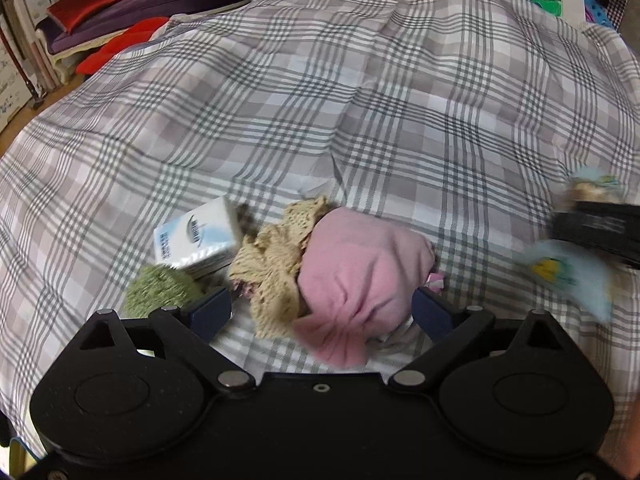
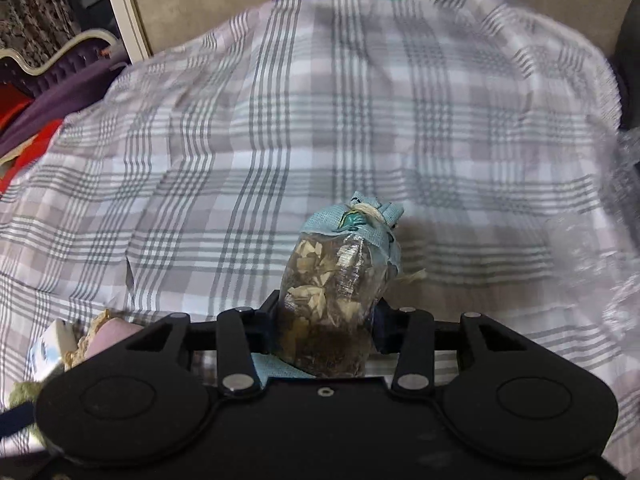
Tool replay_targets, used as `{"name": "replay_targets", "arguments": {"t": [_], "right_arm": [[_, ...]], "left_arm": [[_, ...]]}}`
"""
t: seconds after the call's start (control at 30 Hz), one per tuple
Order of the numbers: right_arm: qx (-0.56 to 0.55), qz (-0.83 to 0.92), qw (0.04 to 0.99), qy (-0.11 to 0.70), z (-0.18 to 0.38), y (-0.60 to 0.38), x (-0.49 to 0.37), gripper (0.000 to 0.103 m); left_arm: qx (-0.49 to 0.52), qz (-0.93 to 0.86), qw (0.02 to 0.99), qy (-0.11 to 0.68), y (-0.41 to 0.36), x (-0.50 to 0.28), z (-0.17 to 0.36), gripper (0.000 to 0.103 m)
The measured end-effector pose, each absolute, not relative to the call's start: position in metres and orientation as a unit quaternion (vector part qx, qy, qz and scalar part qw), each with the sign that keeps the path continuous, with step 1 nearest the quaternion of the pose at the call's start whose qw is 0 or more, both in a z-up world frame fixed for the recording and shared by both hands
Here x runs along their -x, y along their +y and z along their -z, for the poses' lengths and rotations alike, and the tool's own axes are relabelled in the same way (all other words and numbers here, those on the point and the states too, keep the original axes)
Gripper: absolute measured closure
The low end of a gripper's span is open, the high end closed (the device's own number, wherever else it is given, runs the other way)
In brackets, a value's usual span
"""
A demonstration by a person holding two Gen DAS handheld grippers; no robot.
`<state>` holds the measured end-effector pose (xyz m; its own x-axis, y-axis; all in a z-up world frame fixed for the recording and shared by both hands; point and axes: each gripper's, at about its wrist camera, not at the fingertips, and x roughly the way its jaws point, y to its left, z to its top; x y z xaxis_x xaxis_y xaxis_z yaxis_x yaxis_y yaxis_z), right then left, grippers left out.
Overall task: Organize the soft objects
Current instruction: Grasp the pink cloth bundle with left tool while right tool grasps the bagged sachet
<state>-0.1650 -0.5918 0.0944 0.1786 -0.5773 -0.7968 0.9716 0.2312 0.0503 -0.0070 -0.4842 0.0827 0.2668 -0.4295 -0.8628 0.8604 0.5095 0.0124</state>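
left gripper (image 1: 322,308): jaws wide, pink cloth (image 1: 360,276) between them, unpressed, lying on checked bedcover (image 1: 280,100) | right gripper (image 2: 324,326): clamped on clear sachet (image 2: 332,284) with blue cloth top, above the bedcover

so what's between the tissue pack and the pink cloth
A tan knitted piece lies between the tissue pack and the pink cloth, touching both; the left wrist view shows it.

Purple sofa (image 1: 132,4) beyond plaid bedcover (image 1: 320,100)
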Motion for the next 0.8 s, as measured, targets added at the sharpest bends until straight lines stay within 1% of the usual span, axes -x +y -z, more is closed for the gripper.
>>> {"name": "replay_targets", "arguments": {"t": [0.13, 0.37, 0.43, 0.47, 0.5, 0.6, 0.67, 0.8], "right_arm": [[-0.276, 0.542, 0.722, 0.329, -0.116, -0.575, 0.194, 0.061], [-0.247, 0.519, 0.743, 0.342, -0.129, -0.548, 0.232, 0.061], [-0.242, 0.512, 0.745, 0.352, -0.128, -0.539, 0.24, 0.061], [-0.24, 0.509, 0.747, 0.355, -0.127, -0.535, 0.243, 0.061], [-0.238, 0.506, 0.748, 0.358, -0.125, -0.532, 0.246, 0.061], [-0.236, 0.498, 0.752, 0.361, -0.122, -0.522, 0.251, 0.061], [-0.243, 0.492, 0.754, 0.36, -0.122, -0.518, 0.255, 0.061], [-0.26, 0.485, 0.754, 0.357, -0.123, -0.507, 0.262, 0.061]], "left_arm": [[-0.26, 0.424, 0.749, 0.437, -0.5, 0.011, -0.071, 0.008], [-0.274, 0.414, 0.739, 0.455, -0.52, 0.014, -0.049, 0.008], [-0.28, 0.41, 0.736, 0.46, -0.525, 0.016, -0.042, 0.012], [-0.286, 0.405, 0.738, 0.458, -0.527, 0.019, -0.039, 0.016], [-0.29, 0.406, 0.739, 0.453, -0.528, 0.022, -0.038, 0.028], [-0.299, 0.401, 0.746, 0.44, -0.524, 0.028, -0.041, 0.039], [-0.294, 0.402, 0.745, 0.443, -0.518, 0.028, -0.046, 0.042], [-0.261, 0.413, 0.734, 0.471, -0.499, 0.03, -0.063, 0.043]]}}
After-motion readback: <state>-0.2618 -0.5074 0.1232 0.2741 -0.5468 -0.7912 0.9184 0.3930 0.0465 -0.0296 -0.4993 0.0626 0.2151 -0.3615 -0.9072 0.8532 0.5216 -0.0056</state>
